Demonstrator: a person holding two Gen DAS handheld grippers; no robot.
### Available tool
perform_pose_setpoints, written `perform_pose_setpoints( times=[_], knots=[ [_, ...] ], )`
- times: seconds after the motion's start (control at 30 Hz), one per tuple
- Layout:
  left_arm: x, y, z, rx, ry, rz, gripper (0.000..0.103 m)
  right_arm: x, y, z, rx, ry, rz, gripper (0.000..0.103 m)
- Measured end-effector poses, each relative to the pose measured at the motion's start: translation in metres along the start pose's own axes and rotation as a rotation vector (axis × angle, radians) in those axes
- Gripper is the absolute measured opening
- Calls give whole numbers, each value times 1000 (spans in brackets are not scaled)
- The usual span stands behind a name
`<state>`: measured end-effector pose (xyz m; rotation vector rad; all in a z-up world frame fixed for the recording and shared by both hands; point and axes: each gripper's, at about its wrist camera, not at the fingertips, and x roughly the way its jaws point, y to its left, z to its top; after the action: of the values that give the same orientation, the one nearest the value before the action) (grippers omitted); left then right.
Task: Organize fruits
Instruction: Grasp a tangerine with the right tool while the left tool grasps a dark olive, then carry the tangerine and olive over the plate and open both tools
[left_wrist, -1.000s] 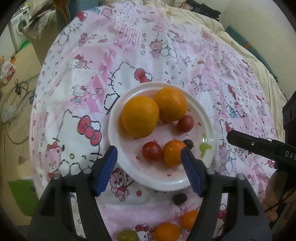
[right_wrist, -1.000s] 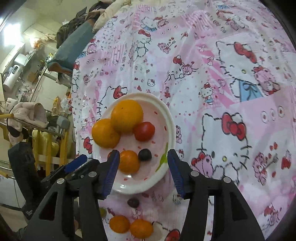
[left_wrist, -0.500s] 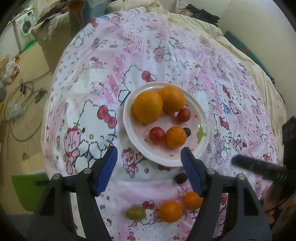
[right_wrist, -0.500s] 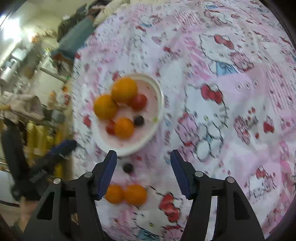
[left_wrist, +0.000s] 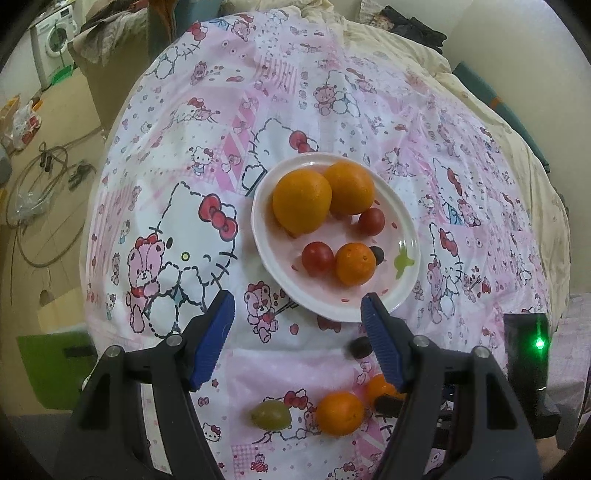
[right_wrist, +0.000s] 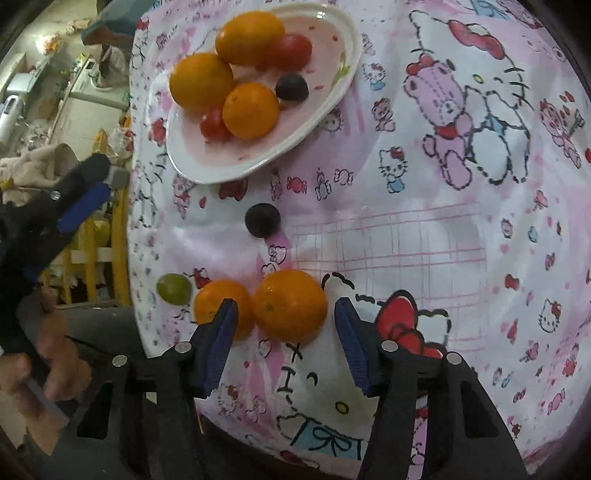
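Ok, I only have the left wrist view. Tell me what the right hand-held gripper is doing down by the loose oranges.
Observer: The right hand-held gripper straddles the bigger loose orange. Its jaws have just been closing, but the pads are not yet pressing it.
Operator: Check that the other orange is out of its way.
Observer: The smaller orange lies just outside the jaws. One of the fingers stands between the two oranges and partly covers it.
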<state>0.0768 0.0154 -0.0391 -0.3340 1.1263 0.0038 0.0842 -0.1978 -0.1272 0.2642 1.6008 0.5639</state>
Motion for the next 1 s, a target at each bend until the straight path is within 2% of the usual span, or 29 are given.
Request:
perform_pose_setpoints(
  times=[0.1, 0.23, 0.47, 0.63, 0.7, 0.73, 0.83, 0.9, 1.0],
  knots=[
    [5, -1, -2, 3, 19, 5, 68, 3, 8, 2, -50, 2, -30, 44],
    [14, -8, -7, 15, 59, -9, 68, -5, 12, 1, -82, -27, -57, 43],
    [44, -45, -24, 110, 167, -6, 66, -51, -27, 8, 48, -164, -42, 43],
    [70, -69, -39, 172, 241, 4, 51, -81, -53, 11, 125, -242, -11, 43],
    [80, -75, -43, 183, 262, 17, 42, -86, -59, 9, 139, -259, -5, 43],
    [84, -77, -45, 192, 269, 22, 41, -88, -61, 9, 142, -261, -1, 43],
    [89, -85, -46, 231, 251, 51, 36, -89, -67, 8, 144, -261, 5, 43],
    [91, -91, -46, 269, 242, 60, 22, -91, -70, 6, 143, -255, -4, 43],
    [93, -93, -46, 297, 243, 66, 20, -90, -74, 4, 146, -247, -13, 43]
  ],
)
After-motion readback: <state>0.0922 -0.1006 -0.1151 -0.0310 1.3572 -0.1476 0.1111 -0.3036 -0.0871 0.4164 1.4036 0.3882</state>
